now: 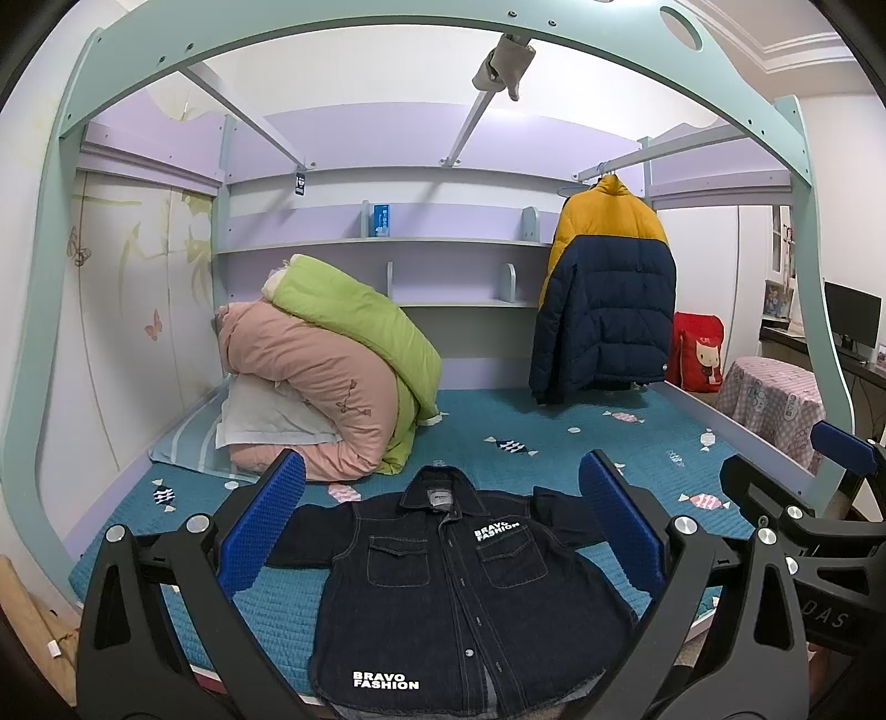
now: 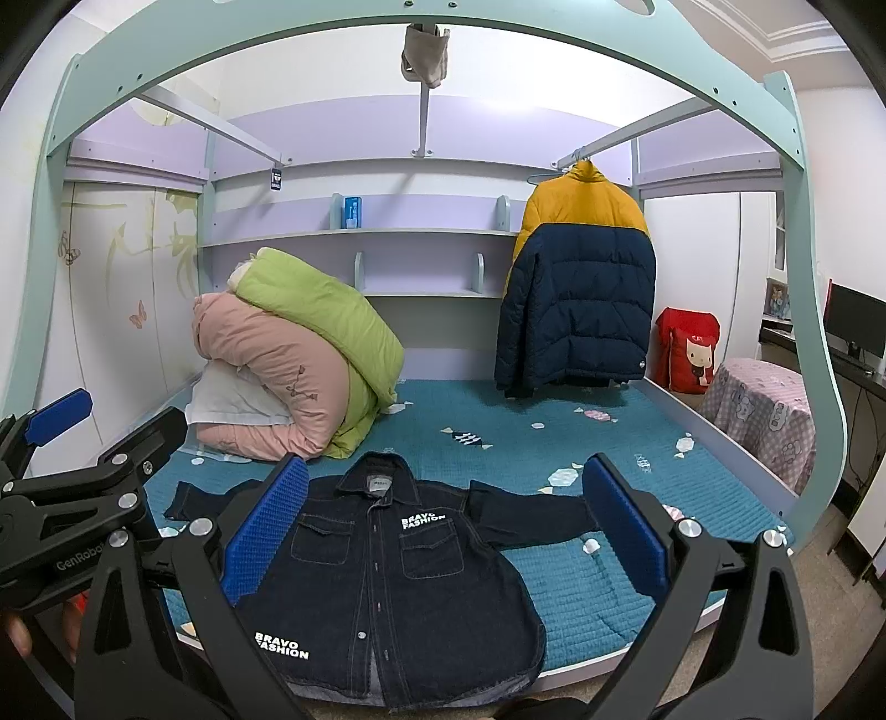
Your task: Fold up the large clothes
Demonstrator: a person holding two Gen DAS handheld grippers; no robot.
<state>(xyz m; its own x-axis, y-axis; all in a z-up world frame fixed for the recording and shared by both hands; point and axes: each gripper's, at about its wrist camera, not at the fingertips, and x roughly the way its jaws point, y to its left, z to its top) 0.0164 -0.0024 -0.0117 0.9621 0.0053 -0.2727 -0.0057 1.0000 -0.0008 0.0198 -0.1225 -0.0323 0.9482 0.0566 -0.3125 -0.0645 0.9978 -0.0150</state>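
A dark denim shirt-jacket (image 1: 443,581) with white "BRAVO FASHION" print lies flat, front up and buttoned, on the teal mattress (image 1: 554,443), collar away from me, both sleeves spread sideways. It also shows in the right wrist view (image 2: 387,576). My left gripper (image 1: 443,520) is open and empty, held above the near part of the jacket. My right gripper (image 2: 443,515) is open and empty, above the jacket too. The right gripper shows at the right edge of the left view (image 1: 819,498); the left gripper shows at the left edge of the right view (image 2: 83,459).
Rolled pink and green quilts (image 1: 332,376) lie on the mattress at the back left. A yellow-and-navy puffer jacket (image 1: 603,293) hangs from a rail at the back right. The teal bed frame (image 1: 387,33) arches overhead. A covered stool (image 1: 775,404) stands to the right of the bed.
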